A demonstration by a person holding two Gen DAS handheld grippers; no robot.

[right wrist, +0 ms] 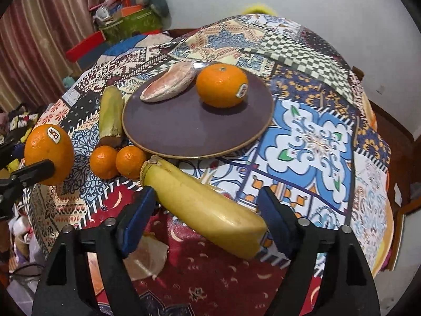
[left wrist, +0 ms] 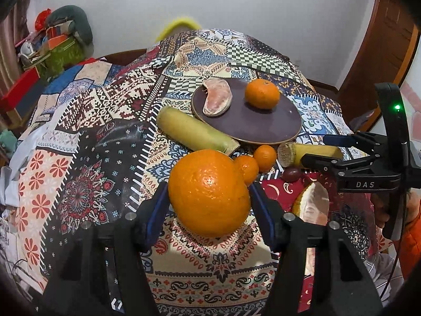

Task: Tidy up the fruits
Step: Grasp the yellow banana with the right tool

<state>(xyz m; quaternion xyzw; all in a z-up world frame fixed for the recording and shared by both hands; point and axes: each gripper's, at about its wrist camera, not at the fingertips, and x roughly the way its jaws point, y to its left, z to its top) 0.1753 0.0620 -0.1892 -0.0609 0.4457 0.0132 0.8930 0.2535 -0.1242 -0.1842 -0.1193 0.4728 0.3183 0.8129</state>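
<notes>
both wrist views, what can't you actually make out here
- Left wrist view: the small dark fruit is too small to name, partly behind the right gripper.
- Left wrist view: the peeled wedge has its lower part hidden by the left gripper.
- Right wrist view: the pale piece below the banana is blurred, covered by the right gripper's arm.
- Right wrist view: whether the jaws touch the banana is unclear.

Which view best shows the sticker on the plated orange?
The right wrist view: the orange on the plate shows its sticker on the side. In the left wrist view the same orange is smaller, with no sticker visible.
</notes>
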